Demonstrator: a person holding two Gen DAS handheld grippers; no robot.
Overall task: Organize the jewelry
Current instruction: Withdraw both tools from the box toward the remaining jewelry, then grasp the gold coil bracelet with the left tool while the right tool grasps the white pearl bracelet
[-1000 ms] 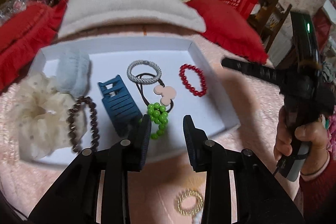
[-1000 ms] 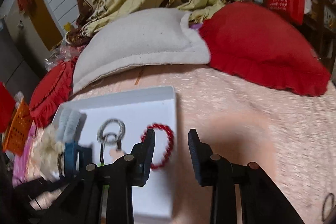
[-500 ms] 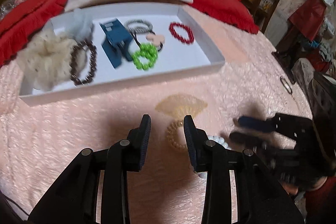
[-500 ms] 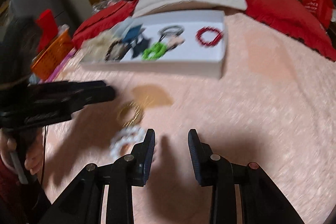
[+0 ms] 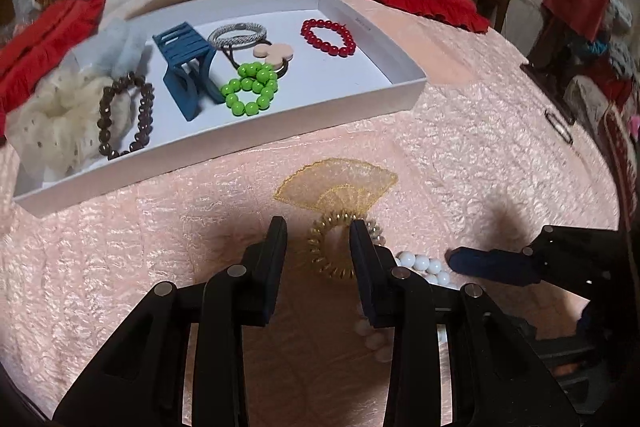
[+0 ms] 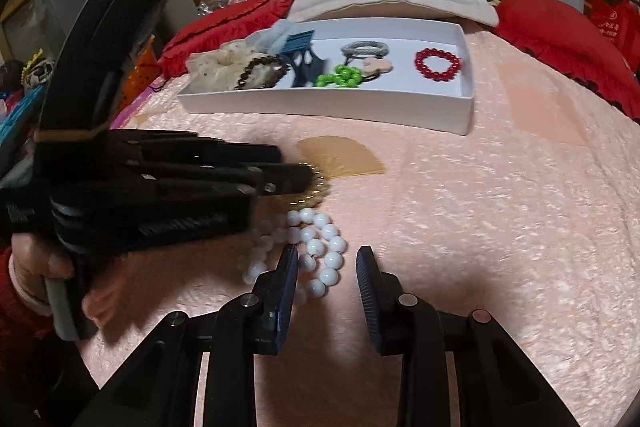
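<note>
Left wrist view: both grippers have dropped from over the shallow white cardboard tray (image 5: 404, 87) to the loose pieces on the pink quilted bedspread (image 5: 480, 155). Left gripper (image 5: 318, 239) released, straddling the gold coiled-wire hair tie (image 5: 324, 259). Right gripper (image 6: 327, 269) released, around the glossy white bead bracelet (image 6: 320, 247). Both pieces still outside the tray; pickups come next.

Both wrist views sit low and close over the pink bedspread (image 5: 460, 155), facing the white tray (image 5: 224, 151) in the upper frame; they share the tray (image 6: 320, 107) and gold coil (image 5: 328, 251).
</note>
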